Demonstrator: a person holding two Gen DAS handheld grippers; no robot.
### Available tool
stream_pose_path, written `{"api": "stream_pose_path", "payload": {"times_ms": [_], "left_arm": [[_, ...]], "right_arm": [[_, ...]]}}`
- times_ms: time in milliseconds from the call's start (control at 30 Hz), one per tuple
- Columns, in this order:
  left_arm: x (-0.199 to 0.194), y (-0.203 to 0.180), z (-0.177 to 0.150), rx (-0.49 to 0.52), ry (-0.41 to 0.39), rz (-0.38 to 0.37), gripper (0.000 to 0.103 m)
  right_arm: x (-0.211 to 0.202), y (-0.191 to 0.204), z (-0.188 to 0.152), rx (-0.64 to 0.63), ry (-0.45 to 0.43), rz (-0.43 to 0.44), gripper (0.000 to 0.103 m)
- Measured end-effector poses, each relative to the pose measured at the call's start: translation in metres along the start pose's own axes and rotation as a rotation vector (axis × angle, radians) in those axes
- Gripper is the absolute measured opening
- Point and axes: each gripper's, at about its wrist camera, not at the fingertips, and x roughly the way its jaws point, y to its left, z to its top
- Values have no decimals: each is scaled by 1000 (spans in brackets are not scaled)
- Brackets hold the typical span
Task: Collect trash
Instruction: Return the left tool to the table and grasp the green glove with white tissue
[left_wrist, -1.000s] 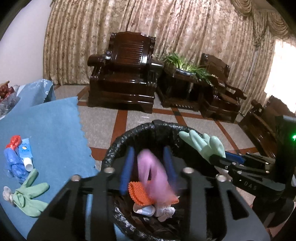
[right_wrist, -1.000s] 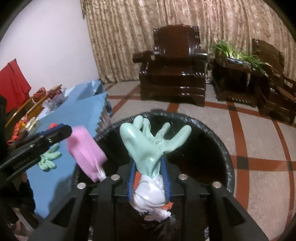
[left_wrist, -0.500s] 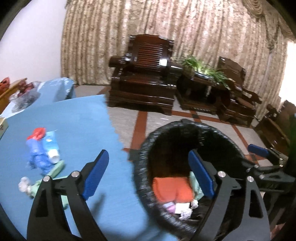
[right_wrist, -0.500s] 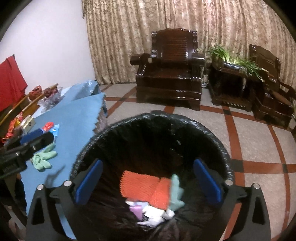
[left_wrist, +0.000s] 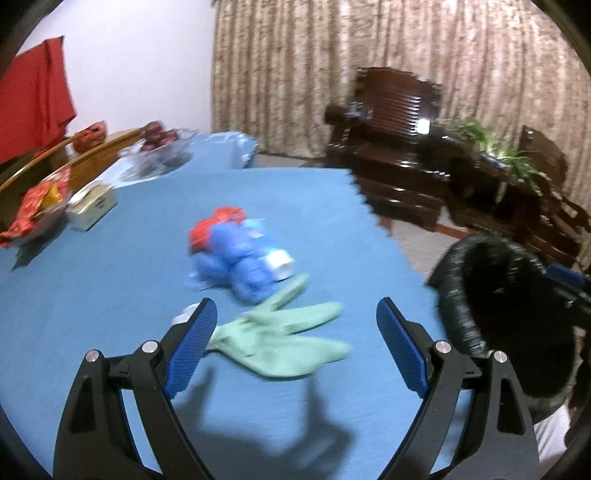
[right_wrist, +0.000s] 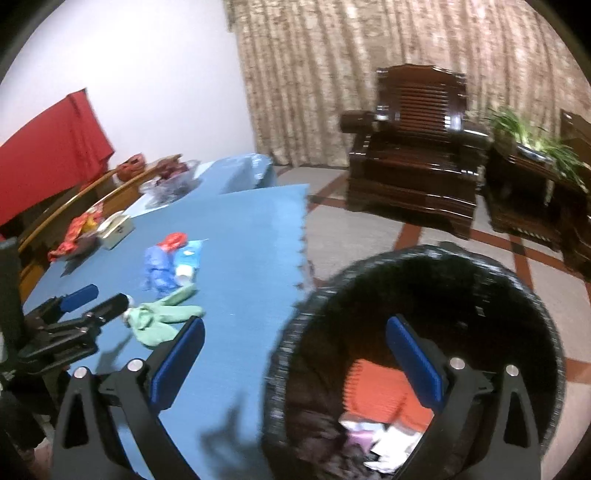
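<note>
The left gripper (left_wrist: 295, 341) hangs above the blue table mat (left_wrist: 110, 295), its blue-padded jaws spread wide, having just been opening, with nothing clamped. Seen through the gap, a pale green rubber glove (left_wrist: 284, 339) lies flat on the mat, its cuff by the left pad and its fingers fanning toward 1 o'clock. Just beyond it at 11 o'clock sits a crumpled blue wrapper (left_wrist: 236, 258), with a red scrap (left_wrist: 214, 225) at its far end and a small white tube (left_wrist: 280, 264) against its right side; blur hides whether the glove touches them.

The right gripper (right_wrist: 295, 360) is likewise wide apart, just opened and empty, straddling the near rim of the black-lined trash bin (right_wrist: 288, 354), which stands on the floor just beside the mat's jagged edge. Inside the bin lie an orange mesh piece (right_wrist: 376, 391) and pale scraps (right_wrist: 380, 443).

At 10 o'clock on the table's far side are a small white box (left_wrist: 92, 208), red-and-yellow packets (left_wrist: 40, 201) and a glass bowl of dark fruit (left_wrist: 159, 147). A dark wooden armchair (right_wrist: 417, 147) and a potted plant (right_wrist: 528, 136) stand before the curtain (right_wrist: 314, 74).
</note>
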Motion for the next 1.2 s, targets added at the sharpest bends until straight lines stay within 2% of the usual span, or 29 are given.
{"api": "stream_pose_path", "payload": {"times_ms": [167,333,833,967,1200], "left_arm": [[7,34,-8,-43,22,58,85],[20,54,-14,-77,51,77,80],[71,67,-24,-138,125,33,72],[80,64,-25,-142,153,0,60],[83,66,-25,-164,161,-4,48]], "right_arm": [[17,32,3,-45,8,58,97],[34,58,6,-85,17,91,97],[83,85,8,-137,71,109,97],[93,87,9,-136,82,112,97],[108,91,11,-138,95,122,97]]}}
